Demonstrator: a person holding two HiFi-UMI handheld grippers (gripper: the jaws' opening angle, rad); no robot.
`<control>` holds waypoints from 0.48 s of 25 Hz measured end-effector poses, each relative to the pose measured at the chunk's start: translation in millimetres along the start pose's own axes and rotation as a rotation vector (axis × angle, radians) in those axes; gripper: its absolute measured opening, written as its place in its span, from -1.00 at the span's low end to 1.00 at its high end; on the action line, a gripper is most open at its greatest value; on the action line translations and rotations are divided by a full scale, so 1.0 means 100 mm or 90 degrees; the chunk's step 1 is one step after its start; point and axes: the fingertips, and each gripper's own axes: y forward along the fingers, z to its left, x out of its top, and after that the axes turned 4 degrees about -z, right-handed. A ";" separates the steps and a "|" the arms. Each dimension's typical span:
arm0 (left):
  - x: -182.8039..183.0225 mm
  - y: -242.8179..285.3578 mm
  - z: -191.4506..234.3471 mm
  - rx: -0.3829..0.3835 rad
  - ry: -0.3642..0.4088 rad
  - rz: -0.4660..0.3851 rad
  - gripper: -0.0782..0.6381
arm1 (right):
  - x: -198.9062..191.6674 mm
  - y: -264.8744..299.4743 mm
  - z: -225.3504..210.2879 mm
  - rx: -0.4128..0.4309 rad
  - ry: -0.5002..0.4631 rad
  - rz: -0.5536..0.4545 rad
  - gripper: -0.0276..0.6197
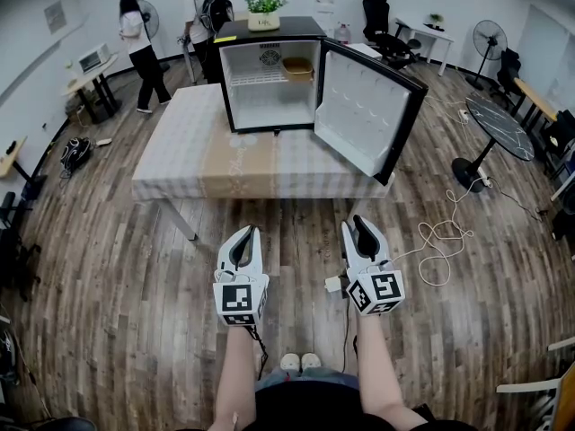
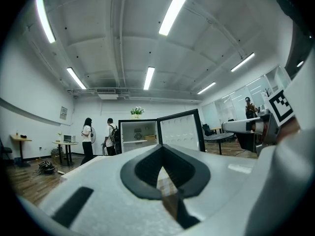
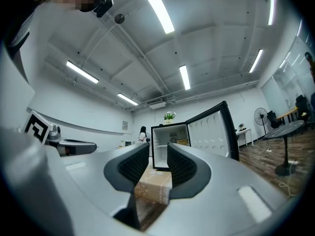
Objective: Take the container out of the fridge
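One long table (image 1: pixel 180 164) carries the fridge (image 1: pixel 269 32), whose door (image 1: pixel 364 110) hangs wide open at the fridge's right. The tan container (image 1: pixel 296 66) sits on the fridge's upper shelf, toward the door side. Well short of the fridge, the left gripper (image 1: pixel 250 233) is clenched on nothing, and the right gripper (image 1: pixel 357 223) stands released and empty. The likely risk is that a gripper reaching in clips the door or shelf and tips the container.

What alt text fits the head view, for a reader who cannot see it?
A small fridge stands on a table with its door open and a container on its upper shelf. Nearer, the left gripper and right gripper hang over the floor, short of the table.
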 end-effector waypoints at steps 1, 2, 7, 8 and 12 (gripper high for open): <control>-0.01 0.01 0.02 -0.001 -0.001 0.000 -0.77 | -0.01 0.02 0.00 0.000 0.000 0.000 -0.57; -0.03 0.03 0.03 -0.003 -0.002 0.001 -0.77 | -0.03 0.04 0.00 -0.001 0.001 0.001 -0.53; -0.06 0.10 0.12 -0.016 -0.004 -0.001 -0.77 | -0.11 0.14 0.03 -0.009 0.004 0.002 -0.41; -0.06 0.10 0.13 -0.019 -0.003 -0.001 -0.77 | -0.13 0.16 0.05 -0.011 0.005 0.002 -0.38; -0.10 0.13 0.23 -0.024 -0.004 -0.001 -0.77 | -0.19 0.23 0.08 -0.013 0.009 0.006 -0.31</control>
